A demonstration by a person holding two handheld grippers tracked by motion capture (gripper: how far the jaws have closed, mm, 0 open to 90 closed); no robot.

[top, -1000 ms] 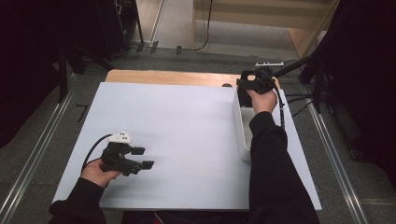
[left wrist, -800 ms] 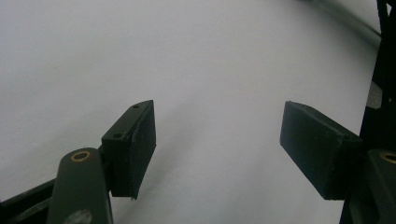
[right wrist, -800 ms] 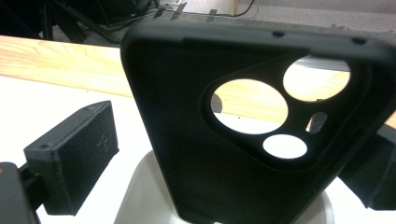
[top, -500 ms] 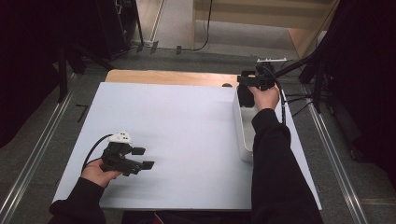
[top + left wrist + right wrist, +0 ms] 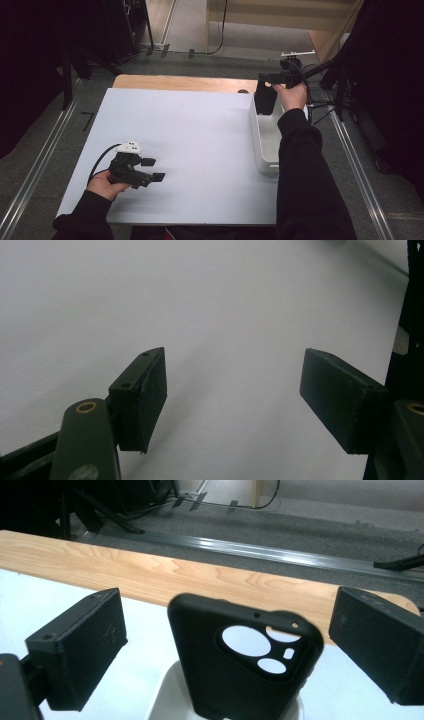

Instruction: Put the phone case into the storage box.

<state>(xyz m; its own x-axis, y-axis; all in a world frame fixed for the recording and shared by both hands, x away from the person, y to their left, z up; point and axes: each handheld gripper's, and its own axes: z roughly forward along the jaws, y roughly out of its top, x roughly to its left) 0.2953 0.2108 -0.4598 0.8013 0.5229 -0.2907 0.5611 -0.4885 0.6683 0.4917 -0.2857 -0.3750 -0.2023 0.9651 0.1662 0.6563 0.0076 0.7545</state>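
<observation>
Covering table [image 5: 200, 140], white sheet, mostly bare. White bin [image 5: 267, 145] at right edge, judged a holder. Black phone case [image 5: 245, 665] upright at bin's far end. Right gripper [image 5: 272, 80] above it, jaws wide, gaps either side, gripping nothing. Left gripper [image 5: 152, 169] low over sheet, jaws apart, empty, judged idle.

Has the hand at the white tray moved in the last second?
Yes. The right gripper has risen toward the wooden table edge, lifting a black phone case above the white tray.
</observation>
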